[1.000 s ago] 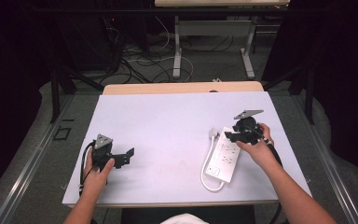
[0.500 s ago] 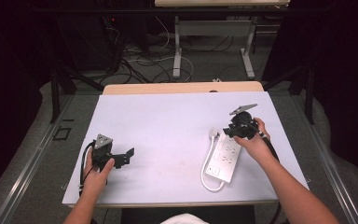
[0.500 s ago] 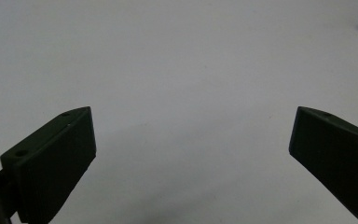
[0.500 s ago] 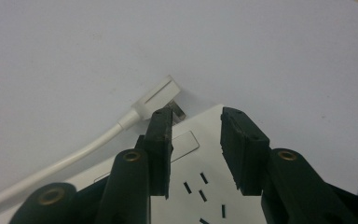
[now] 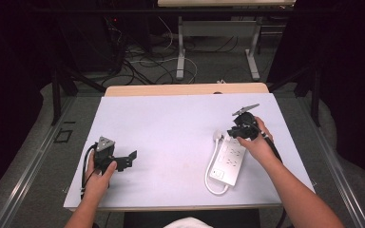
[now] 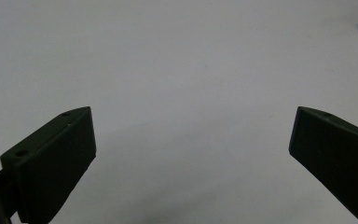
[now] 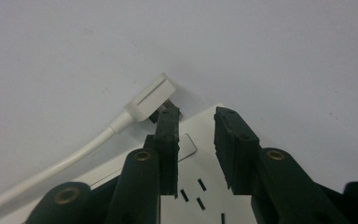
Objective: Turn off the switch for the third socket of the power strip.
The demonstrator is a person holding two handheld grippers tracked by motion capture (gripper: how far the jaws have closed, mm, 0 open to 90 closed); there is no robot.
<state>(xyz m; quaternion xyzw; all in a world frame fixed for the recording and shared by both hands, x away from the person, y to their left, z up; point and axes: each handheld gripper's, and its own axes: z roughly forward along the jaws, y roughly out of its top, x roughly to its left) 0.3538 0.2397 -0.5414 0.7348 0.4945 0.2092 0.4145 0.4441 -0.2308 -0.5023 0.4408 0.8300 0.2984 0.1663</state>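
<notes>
As I look down from the high view, my right hand-held gripper (image 5: 237, 131) hangs over the far end of the white power strip (image 5: 228, 160), which runs lengthwise toward me on the desk (image 5: 171, 123). My left hand-held gripper (image 5: 126, 159) sits well apart, and its own view shows the jaws wide, holding nothing. In the right gripper view the jaws stand slightly parted and empty above the strip, with the plug (image 7: 151, 97) just beyond their left tip.

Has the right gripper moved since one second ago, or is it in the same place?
Yes. Against the power strip, which lies unmoved, the right gripper has gone toward the strip's far end, near the plug.

White power strip (image 5: 229, 160) lying on the tabletop (image 5: 171, 128) near its right edge, cord (image 5: 210, 183) looping beside it, plug (image 7: 151, 96) resting at its far end.
</notes>
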